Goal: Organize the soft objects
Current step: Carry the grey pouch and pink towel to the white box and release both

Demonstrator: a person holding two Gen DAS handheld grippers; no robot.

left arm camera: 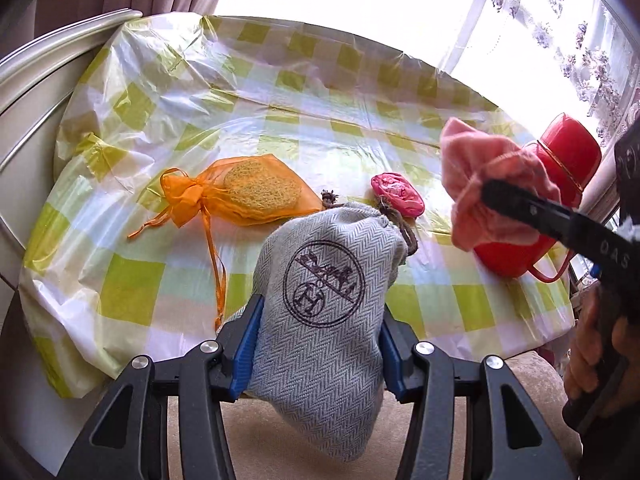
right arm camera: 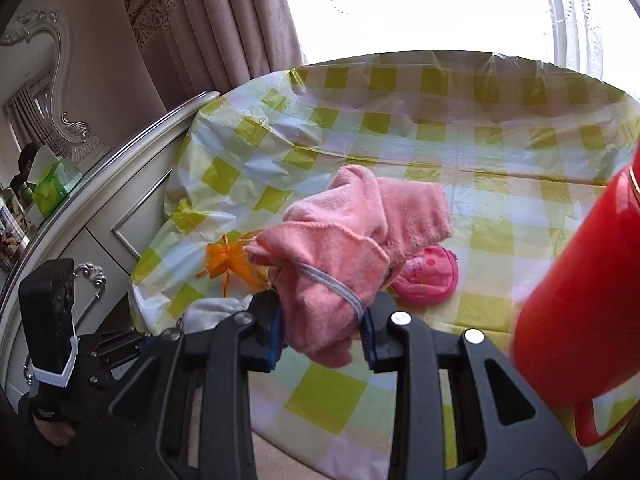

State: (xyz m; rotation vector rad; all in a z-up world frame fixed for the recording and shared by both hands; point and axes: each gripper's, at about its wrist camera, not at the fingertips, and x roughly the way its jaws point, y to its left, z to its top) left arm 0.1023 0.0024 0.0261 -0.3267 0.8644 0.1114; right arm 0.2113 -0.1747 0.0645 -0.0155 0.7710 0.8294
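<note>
Left gripper point(left arm camera: 318, 332): you have it clamped on the grey drawstring bag point(left arm camera: 324, 280), raised over the table's near edge.
Right gripper point(right arm camera: 323, 334): pinching the pink cloth point(right arm camera: 352, 240) above the table.
Hidden: cloth covers part of your orange pouch point(right arm camera: 234, 262) and pink purse point(right arm camera: 430, 280).
Cut off: red bottle point(right arm camera: 580, 320).

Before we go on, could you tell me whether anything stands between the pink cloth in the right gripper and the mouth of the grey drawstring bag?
Nothing visible does. The right gripper holds the pink cloth in the air, right of the grey drawstring bag clamped in the left gripper. The bag's mouth looks cinched.
</note>
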